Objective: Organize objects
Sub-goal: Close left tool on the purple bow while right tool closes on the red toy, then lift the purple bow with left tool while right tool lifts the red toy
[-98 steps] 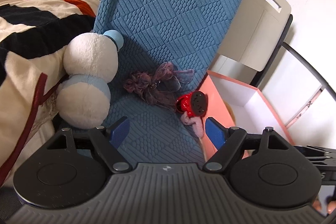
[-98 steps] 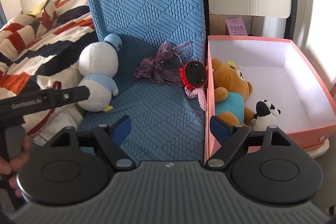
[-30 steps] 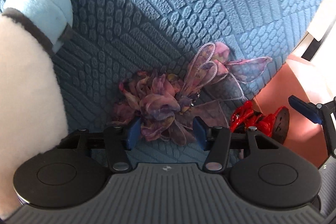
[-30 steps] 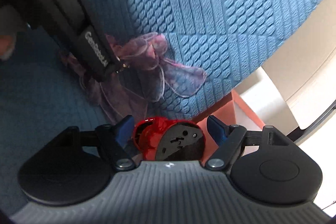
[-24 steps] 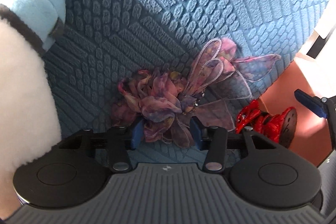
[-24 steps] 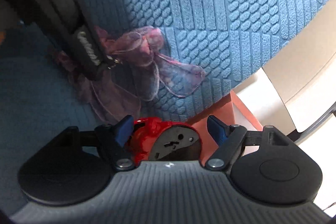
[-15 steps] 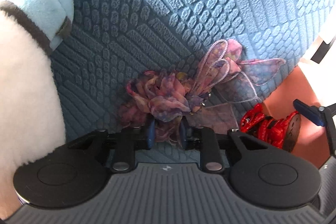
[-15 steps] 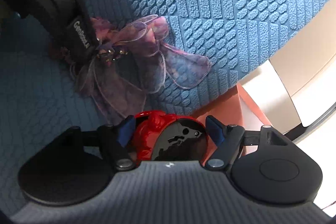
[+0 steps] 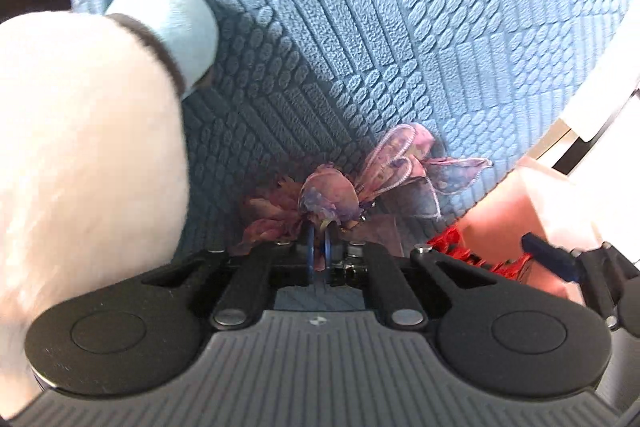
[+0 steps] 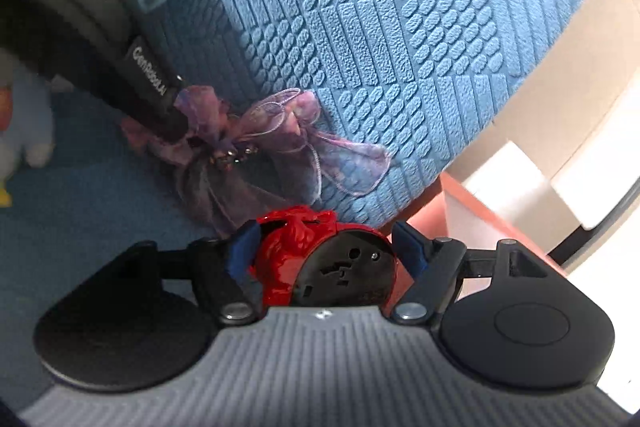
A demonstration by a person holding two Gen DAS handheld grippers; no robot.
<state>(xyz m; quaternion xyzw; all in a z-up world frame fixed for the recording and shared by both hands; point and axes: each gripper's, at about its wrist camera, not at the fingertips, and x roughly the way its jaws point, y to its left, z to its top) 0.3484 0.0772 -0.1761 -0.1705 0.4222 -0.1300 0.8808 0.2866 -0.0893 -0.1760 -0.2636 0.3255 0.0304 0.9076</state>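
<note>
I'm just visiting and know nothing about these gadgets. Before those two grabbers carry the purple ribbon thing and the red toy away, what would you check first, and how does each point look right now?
1. Left gripper jaws shut on the purple ribbon bow: ok, fabric is pinched between them.
2. Right gripper jaws around the red toy: ok, they sit against both its sides.
3. Bow fully off the blue cushion: cannot tell, its tails hang low.
4. Bow tails free of the red toy: cannot tell, they overlap in the right view.
5. White plush out of the way: not ok, it sits right beside the left gripper.
6. Pink box within reach: ok, right beside the toy.
</note>
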